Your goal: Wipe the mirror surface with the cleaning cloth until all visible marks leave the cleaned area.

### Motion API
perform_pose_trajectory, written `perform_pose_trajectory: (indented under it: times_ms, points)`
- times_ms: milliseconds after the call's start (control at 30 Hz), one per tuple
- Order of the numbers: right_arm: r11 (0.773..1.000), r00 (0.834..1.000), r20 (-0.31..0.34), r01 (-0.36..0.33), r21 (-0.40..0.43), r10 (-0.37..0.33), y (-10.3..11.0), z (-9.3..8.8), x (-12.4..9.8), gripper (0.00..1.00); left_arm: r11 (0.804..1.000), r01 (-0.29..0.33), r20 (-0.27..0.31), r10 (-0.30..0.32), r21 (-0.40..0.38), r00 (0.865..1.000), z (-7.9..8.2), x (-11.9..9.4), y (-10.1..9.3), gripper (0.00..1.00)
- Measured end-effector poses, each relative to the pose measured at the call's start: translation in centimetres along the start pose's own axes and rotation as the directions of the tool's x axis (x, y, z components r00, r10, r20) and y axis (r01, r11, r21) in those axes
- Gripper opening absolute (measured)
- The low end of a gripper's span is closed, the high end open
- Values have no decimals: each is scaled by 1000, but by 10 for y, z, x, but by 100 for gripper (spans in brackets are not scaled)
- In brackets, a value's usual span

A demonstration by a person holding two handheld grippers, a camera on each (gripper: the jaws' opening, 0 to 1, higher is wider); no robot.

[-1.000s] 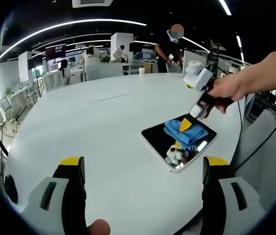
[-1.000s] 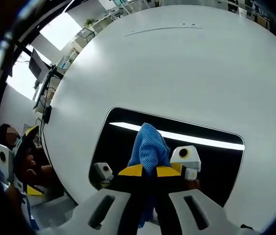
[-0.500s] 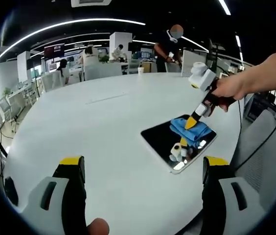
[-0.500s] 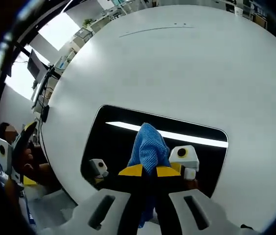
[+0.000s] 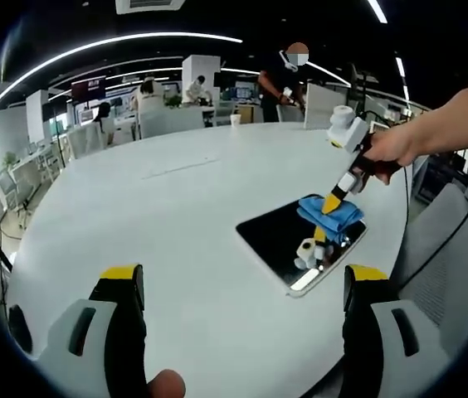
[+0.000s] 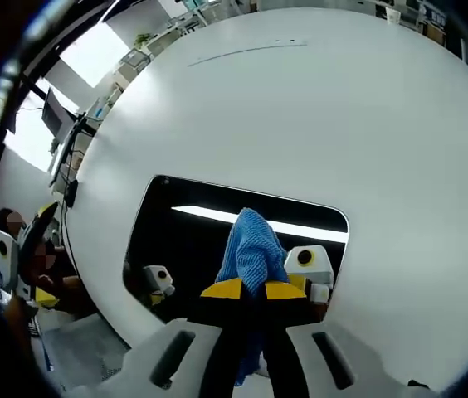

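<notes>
A dark rectangular mirror (image 5: 288,242) (image 6: 192,240) lies flat on the white round table (image 5: 168,215) near its right edge. A blue cleaning cloth (image 5: 330,212) (image 6: 255,245) rests on the mirror's far end. My right gripper (image 6: 253,290) is shut on the cloth and presses it onto the glass; in the left gripper view the right gripper (image 5: 334,203) comes in from the right in a person's hand (image 5: 387,149). My left gripper (image 5: 242,286) hangs open over the table's near side, well short of the mirror, with nothing between its jaws.
The table's edge curves close past the mirror on the right. Beyond the table stand a person (image 5: 284,79), office desks and chairs (image 5: 168,116). A small cup (image 5: 236,119) sits at the table's far side. A cable (image 5: 458,224) hangs at the right.
The right gripper has slid the cloth along the mirror toward its far right end. The left gripper has held its place, still open.
</notes>
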State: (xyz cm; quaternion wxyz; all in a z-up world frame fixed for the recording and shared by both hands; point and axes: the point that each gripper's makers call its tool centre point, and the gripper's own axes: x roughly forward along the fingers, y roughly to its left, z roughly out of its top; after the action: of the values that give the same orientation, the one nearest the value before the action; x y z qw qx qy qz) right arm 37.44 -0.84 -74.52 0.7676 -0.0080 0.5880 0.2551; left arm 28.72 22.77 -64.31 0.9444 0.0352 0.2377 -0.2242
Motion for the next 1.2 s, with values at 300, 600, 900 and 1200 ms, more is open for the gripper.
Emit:
perform_pose_trajectory:
  times_ms: [300, 600, 900, 1200]
  points:
    - [1000, 1000, 6, 12, 18, -13, -12, -5, -7, 1, 1000, 6, 10, -6, -12, 1000, 1, 2, -3, 99]
    - [999, 999, 7, 41, 24, -41, -28, -10, -15, 1, 1000, 10, 15, -10, -17, 1000, 1, 1, -4, 99]
    - [997, 998, 15, 63, 40, -64, -39, -13, -21, 1, 1000, 8, 18, -7, -23, 1000, 2, -2, -3, 99]
    - [994, 995, 19, 95, 46, -96, -51, -12, -24, 1, 1000, -2, 33, 2, -23, 999, 7, -6, -3, 99]
